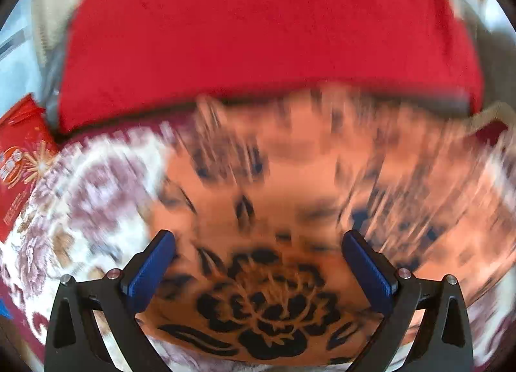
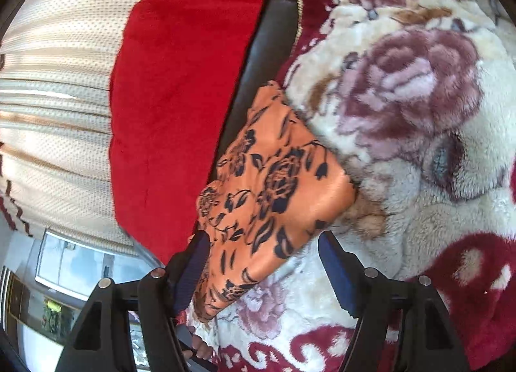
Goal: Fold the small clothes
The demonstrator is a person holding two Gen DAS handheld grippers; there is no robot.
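Both grippers, left (image 1: 258, 262) and right (image 2: 262, 259), were seen with fingers spread, gripping nothing. Folded orange black-flowered cloth (image 2: 274, 191) was laid on plush rose-patterned blanket (image 2: 419, 107).

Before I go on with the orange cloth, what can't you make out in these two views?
- Left wrist view: motion blur smears the orange cloth; its far edges and folds are unreadable.
- Right wrist view: the cloth's lower end is hidden behind the right gripper.
- Whether either open gripper, including the left gripper, touches the cloth.
- The blurred printing on the red packet.
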